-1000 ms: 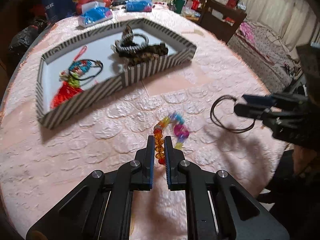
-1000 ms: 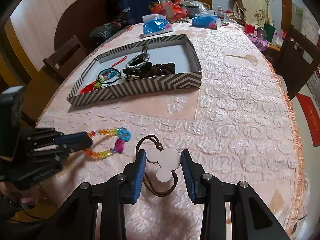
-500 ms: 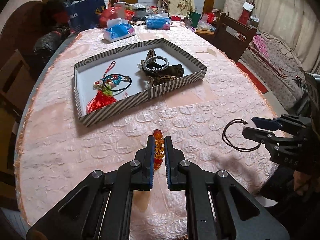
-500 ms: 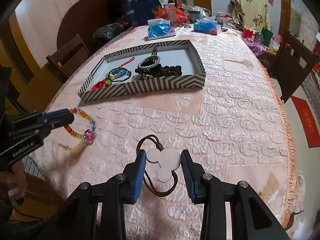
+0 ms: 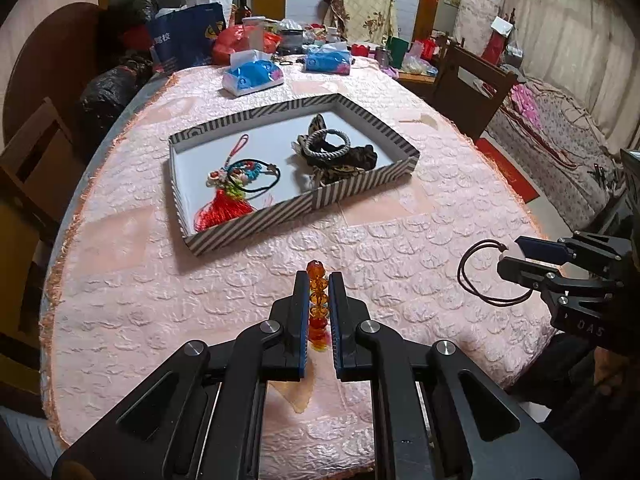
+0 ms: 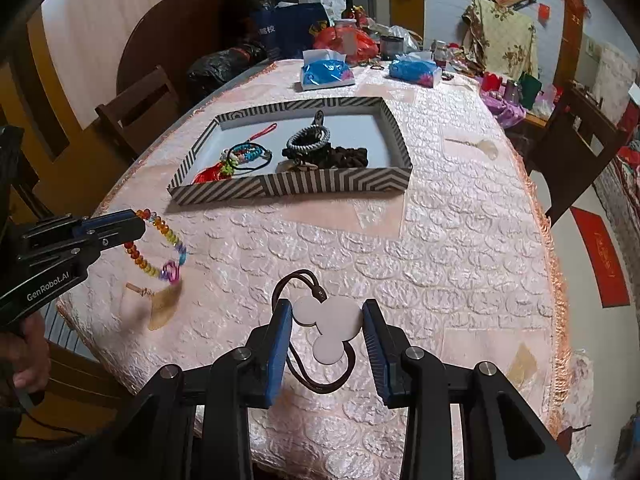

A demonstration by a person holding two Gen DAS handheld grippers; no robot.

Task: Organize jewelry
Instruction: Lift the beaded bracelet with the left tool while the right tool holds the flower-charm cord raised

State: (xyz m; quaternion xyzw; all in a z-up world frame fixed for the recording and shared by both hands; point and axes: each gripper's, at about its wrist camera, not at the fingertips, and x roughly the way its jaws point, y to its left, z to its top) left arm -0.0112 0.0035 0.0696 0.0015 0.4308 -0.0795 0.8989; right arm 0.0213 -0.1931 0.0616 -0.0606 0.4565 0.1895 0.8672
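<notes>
The counter (image 5: pixel 400 248) carries a striped box (image 5: pixel 360 184) of jewelry toward its far edge. Above the near edge, the left tool (image 5: pixel 319 280) grips a bead bracelet (image 6: pixel 160 246); the right tool (image 6: pixel 326 312) grips a white-charm cord (image 6: pixel 334 320).

On your left gripper (image 6: pixel 138 226), seen from the right wrist camera, white lettering along the black body reads "GenRobot.AI". On your right gripper (image 5: pixel 516 256), seen from the left wrist camera, only the letters "D A S" show on the black body (the rest of the word runs out of frame). At the far end of the table, the dark blue paper bag (image 6: pixel 296 28) carries white Chinese characters, the last reading "校"; the same print shows in the left wrist view (image 5: pixel 188 36), too small to read further.
</notes>
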